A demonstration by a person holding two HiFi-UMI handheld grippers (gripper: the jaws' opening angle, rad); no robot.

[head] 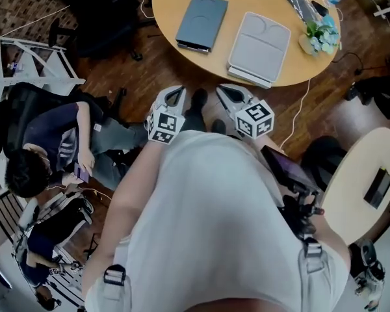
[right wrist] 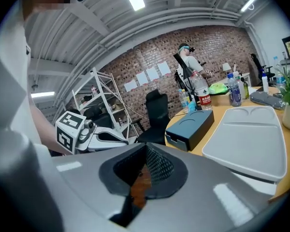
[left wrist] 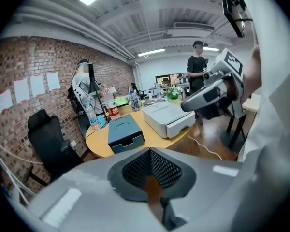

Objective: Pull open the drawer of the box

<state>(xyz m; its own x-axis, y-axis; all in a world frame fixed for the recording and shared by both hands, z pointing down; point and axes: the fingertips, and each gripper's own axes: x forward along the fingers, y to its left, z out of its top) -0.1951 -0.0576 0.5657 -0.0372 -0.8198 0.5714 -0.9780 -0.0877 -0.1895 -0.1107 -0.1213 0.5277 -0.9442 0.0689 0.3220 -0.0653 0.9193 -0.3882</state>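
Two flat boxes lie on the round wooden table (head: 162,5): a dark blue-grey box (head: 202,21) (left wrist: 125,132) (right wrist: 191,127) and a larger light grey box (head: 260,47) (left wrist: 169,117) (right wrist: 249,139). Each shows a drawer front on the side facing me. My left gripper (head: 176,95) (left wrist: 152,178) and right gripper (head: 226,93) (right wrist: 142,175) are held side by side close to my chest, well short of the table. Both are shut with nothing between the jaws. Each gripper view also catches the other gripper from the side.
A person sits at the left on the floor side (head: 45,155), and another stands beyond the table (left wrist: 197,74). Bottles and a small plant (head: 322,34) crowd the table's far part. A black chair (left wrist: 50,139), a smaller round table (head: 364,187) and a floor cable (head: 299,119) are nearby.
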